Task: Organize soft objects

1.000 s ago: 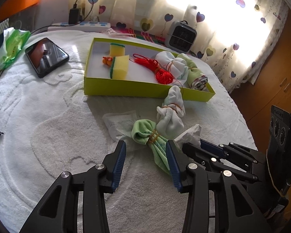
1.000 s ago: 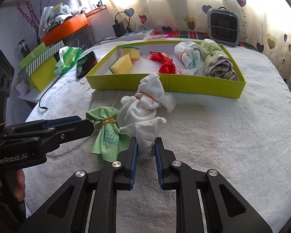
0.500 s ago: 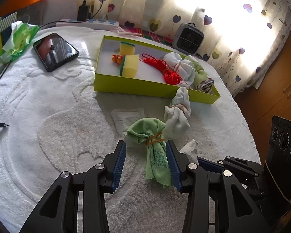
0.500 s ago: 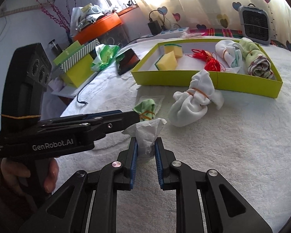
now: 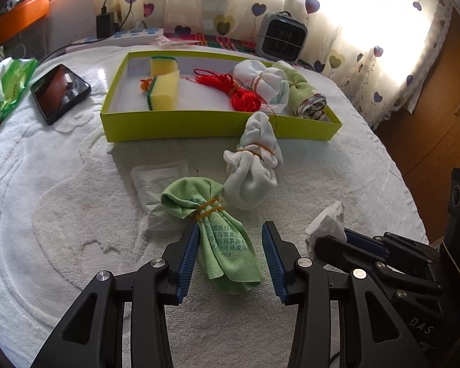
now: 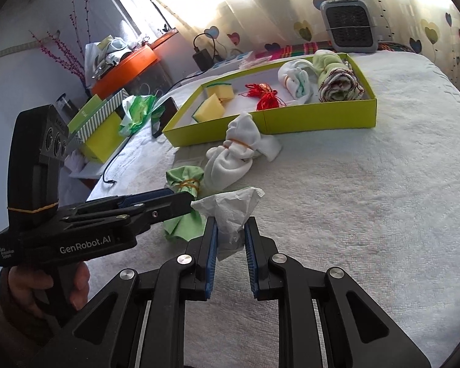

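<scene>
A green cloth bundle point(image 5: 220, 233) tied with a rubber band lies on the white towel, its lower half between the open fingers of my left gripper point(image 5: 230, 245). It also shows in the right wrist view point(image 6: 184, 202). A white cloth bundle point(image 5: 254, 168) lies just beyond it, near the yellow-green tray point(image 5: 199, 125). My right gripper point(image 6: 231, 230) is shut on a crumpled white tissue point(image 6: 230, 211) and holds it above the towel; the tissue shows in the left wrist view point(image 5: 328, 227). The tray holds sponges, red cord and two cloth rolls.
A flat white packet point(image 5: 156, 181) lies under the green bundle's left side. A phone point(image 5: 59, 92) and a green plastic bag point(image 5: 9, 82) lie at the left. A small heater point(image 5: 280, 38) stands behind the tray. Boxes point(image 6: 98, 132) stand off the table's left.
My left gripper has moved forward so the green bundle lies between its fingers. My right gripper has lifted the tissue and drawn it back to the right, away from the bundles.
</scene>
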The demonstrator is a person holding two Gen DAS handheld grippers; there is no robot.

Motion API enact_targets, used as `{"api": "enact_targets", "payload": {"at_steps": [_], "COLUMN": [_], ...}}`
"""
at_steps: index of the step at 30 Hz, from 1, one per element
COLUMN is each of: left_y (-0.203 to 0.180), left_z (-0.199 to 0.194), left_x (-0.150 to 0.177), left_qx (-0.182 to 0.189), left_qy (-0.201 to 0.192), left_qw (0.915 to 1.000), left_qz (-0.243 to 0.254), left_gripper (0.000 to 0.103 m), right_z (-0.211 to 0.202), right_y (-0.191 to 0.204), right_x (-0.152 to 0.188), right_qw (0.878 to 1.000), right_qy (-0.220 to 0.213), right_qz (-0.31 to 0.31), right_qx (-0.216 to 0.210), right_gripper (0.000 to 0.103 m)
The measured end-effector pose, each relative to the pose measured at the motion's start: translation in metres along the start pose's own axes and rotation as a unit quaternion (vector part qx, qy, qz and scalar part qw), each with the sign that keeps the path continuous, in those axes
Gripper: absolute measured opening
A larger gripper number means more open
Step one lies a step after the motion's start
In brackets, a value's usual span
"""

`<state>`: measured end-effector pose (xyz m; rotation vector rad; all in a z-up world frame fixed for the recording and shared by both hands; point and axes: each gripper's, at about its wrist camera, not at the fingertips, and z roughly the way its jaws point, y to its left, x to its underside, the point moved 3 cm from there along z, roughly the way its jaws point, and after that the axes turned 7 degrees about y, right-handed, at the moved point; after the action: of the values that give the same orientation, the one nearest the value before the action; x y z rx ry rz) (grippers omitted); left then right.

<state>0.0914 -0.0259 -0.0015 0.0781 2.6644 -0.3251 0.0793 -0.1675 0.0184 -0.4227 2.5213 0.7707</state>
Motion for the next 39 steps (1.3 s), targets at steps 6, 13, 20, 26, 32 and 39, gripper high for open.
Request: {"api": "enact_targets", "payload": {"at_steps": [6,13,20,26,32,39], "left_y": [0.000,-0.007,-0.002,0.000,0.000,-0.004], "left_z": [0.006,0.010,0.008,0.006,0.003,-0.003], "left_x": [-0.001,0.001,0.002,0.005,0.006,0.007], "left_qx": [-0.025,-0.054,-0.063,-0.060,-0.055,-0.043], "left_qy": [-0.003,-0.010,-0.016,-0.021,-0.023,-0.031], "left_qw": [0.9996,0.9983,0.9977,0.9979,0.9981,0.9983], "left_qz": [-0.008,0.017,0.015,0.013,0.018,0.025], "left_gripper": [0.041,0.040,0.028,0.020,0.018,0.017], "right_z": [0.002,0.003,0.003,0.003,0.004,0.003], "right_y": [0.000,-0.001,-0.001,-0.001,0.000,0.001], "right_x": [0.002,0.002,0.002,0.003,0.003,0.002], "right_qw": [1.000,1.000,1.000,1.000,1.000,1.000], "right_qy": [0.005,0.008,0.007,0.009,0.009,0.006], "right_qz": [-0.008,-0.010,-0.010,-0.011,-0.008,-0.007], "right_qx": [-0.006,-0.009,-0.008,-0.003,-0.002,0.002], "right_gripper": [0.018,0.018,0.018,0.018,0.018,0.018]}}
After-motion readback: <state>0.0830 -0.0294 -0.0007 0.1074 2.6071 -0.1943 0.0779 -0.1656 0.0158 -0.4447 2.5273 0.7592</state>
